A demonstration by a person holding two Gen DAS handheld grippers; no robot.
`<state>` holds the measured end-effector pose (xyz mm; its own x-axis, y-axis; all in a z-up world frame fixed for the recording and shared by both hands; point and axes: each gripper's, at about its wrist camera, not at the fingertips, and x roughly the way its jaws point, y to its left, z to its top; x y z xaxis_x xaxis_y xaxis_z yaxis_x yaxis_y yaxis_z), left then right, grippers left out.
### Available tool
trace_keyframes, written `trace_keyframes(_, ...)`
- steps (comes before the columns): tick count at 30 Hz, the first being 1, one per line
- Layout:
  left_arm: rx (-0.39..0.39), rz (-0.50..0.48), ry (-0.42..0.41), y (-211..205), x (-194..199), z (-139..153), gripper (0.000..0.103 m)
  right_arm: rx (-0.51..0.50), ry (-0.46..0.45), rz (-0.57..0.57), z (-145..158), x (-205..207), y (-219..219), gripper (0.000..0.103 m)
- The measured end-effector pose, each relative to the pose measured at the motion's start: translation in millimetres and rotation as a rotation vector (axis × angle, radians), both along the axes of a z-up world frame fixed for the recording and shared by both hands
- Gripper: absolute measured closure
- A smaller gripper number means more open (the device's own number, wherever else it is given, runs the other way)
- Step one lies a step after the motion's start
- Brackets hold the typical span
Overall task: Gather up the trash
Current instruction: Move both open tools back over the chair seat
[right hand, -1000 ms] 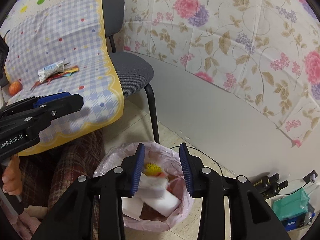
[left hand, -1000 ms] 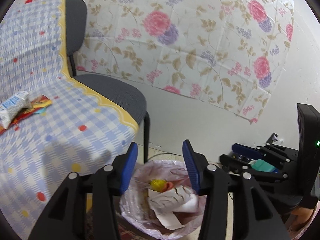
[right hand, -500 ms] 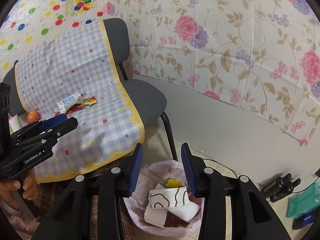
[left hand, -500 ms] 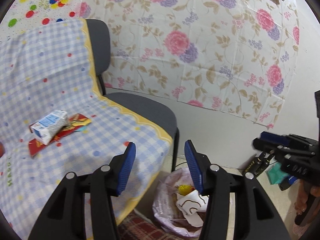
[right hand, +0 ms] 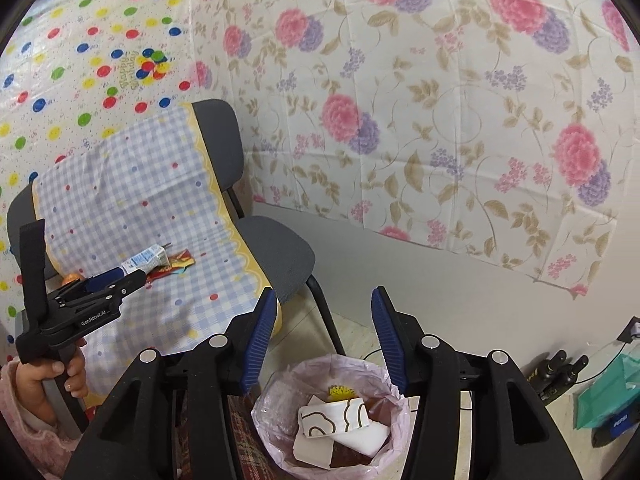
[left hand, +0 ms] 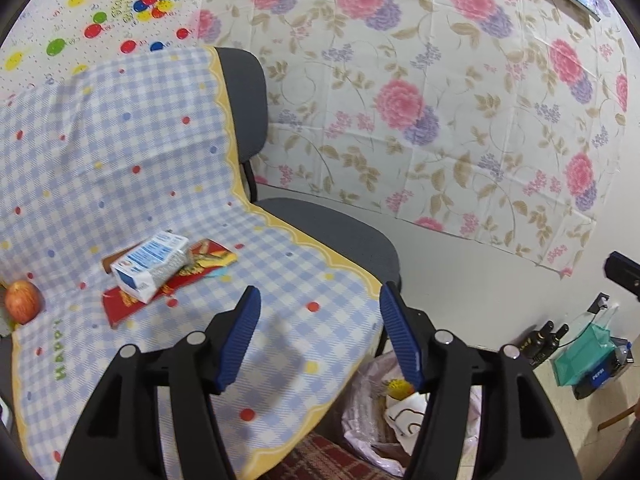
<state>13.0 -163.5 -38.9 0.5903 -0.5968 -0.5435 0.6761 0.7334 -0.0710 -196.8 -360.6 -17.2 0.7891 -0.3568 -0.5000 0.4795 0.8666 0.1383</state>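
Note:
A small blue-and-white milk carton (left hand: 150,266) lies on a red snack wrapper (left hand: 176,280) on the chequered cloth over the chair seat. My left gripper (left hand: 318,300) hovers over the cloth's near edge, short of the carton, with its jaws opening and nothing between them. In the right wrist view the carton (right hand: 146,260), the wrapper (right hand: 178,266) and the left gripper (right hand: 128,280), held by a hand, appear at the left. My right gripper (right hand: 324,300) hangs above the pink-lined trash bin (right hand: 276,388), which holds paper scraps. Its jaws are opening and empty.
A red apple (left hand: 22,302) rests on the cloth left of the carton. The grey chair (left hand: 332,236) stands against a floral wall sheet. The bin (left hand: 360,436) sits on the floor beside the chair leg. Black handsets (right hand: 556,372) and a teal box (right hand: 608,392) lie at the right.
Both grippers have risen from just over the bin, and their jaws have widened. The left one has swung towards the chair seat, so the carton and apple come into full view.

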Motion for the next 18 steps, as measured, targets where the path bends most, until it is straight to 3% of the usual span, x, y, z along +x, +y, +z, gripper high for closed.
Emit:
trace_keyframes(11,0.017,0.165,-0.013,53.0,24.4,-2.1,0.039,-0.011,-0.003,0.092,10.0,29.2,25.1,0.049)
trace_keyframes(18,0.029,0.325,0.001,107.2,42.0,-9.0,0.036,0.002,0.035,0.249,-2.9,87.6,53.7,0.048)
